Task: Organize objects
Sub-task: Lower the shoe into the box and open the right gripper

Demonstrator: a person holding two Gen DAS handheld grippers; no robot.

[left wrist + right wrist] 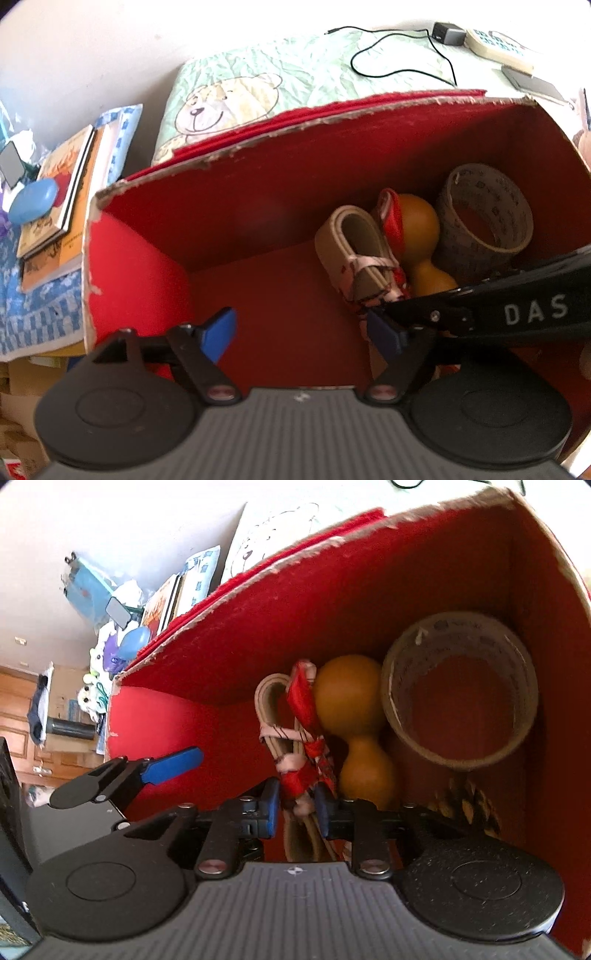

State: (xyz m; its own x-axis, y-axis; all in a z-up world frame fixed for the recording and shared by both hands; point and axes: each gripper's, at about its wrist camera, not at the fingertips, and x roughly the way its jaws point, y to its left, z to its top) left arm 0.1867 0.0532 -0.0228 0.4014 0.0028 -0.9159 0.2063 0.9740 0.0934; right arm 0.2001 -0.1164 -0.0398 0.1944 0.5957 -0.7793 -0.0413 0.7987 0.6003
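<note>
**Q: what's your left cam showing?**

Looking down into the red box point(280, 206). My left gripper point(303, 332) is spread wide with nothing between the blue pads point(219, 334), hanging over bare red floor. Over at 2 o'clock from it there's a folded beige strap bundle point(354, 247) tied with red and pink ribbon, a tan gourd point(423, 240) touching it on the right, and a tape roll point(487, 214) standing on edge in the box's far right corner. The right gripper's black arm point(517, 314) cuts in from 3 o'clock, its tip at the bundle's near end. Outside the box, at 9 o'clock, a stack of books point(55, 206) with a blue oval case point(33, 201) on top; at 12, a teddy-bear quilt point(258, 85).

**Q: and the right one?**

My right gripper point(297, 808) is pinched in tight on the ribboned end of the strap bundle point(295, 760), pads touching both sides. Gourd point(351, 701) at 1 o'clock, right beside the bundle, tape roll point(461, 690) further to 2. A pinecone point(465, 805) sits at 3, under the roll. The left gripper's blue pad point(171, 766) pokes in at 9.
</note>
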